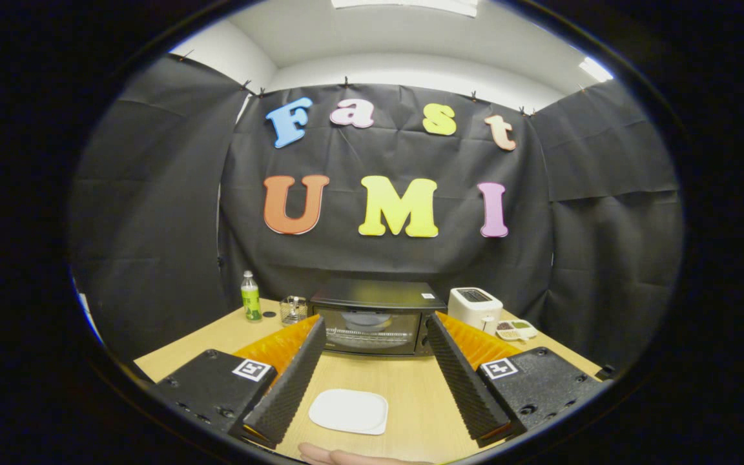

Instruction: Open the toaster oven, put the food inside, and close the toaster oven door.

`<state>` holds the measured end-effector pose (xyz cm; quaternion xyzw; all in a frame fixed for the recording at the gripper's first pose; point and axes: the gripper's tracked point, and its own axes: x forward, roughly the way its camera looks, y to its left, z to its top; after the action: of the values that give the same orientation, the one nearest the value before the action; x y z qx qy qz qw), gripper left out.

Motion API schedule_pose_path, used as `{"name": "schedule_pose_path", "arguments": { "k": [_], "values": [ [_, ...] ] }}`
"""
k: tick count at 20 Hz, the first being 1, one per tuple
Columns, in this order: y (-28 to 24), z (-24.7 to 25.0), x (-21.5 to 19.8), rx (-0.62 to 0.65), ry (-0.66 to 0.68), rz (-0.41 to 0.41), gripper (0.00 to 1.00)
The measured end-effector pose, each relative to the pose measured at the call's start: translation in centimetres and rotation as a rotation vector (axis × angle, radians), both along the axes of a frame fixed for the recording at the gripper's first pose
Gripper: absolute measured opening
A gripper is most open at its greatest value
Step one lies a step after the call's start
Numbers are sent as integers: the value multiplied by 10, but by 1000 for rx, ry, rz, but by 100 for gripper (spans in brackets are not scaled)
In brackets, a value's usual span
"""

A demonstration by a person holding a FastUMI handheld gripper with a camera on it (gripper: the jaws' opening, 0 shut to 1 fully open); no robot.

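The black toaster oven (pixel 377 316) stood upright on the wooden table, beyond the fingertips, its glass door shut and a wire rack visible inside. A white, rounded-square plate (pixel 349 411) lay flat between the fingers, nearer than the oven.

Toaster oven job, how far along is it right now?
Nothing looks done: the toaster oven door is closed. The gripper is open, holding nothing, its fingers spread above the table with a white plate between them. Opening the door, loading food and closing it all remain.
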<state>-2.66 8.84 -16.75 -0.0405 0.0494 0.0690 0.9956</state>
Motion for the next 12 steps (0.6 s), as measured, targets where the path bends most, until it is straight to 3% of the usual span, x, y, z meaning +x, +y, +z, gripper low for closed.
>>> {"name": "schedule_pose_path", "arguments": {
  "k": [12],
  "values": [
    [-1, -24, 8, 69, 23, 12, 100]
  ]
}}
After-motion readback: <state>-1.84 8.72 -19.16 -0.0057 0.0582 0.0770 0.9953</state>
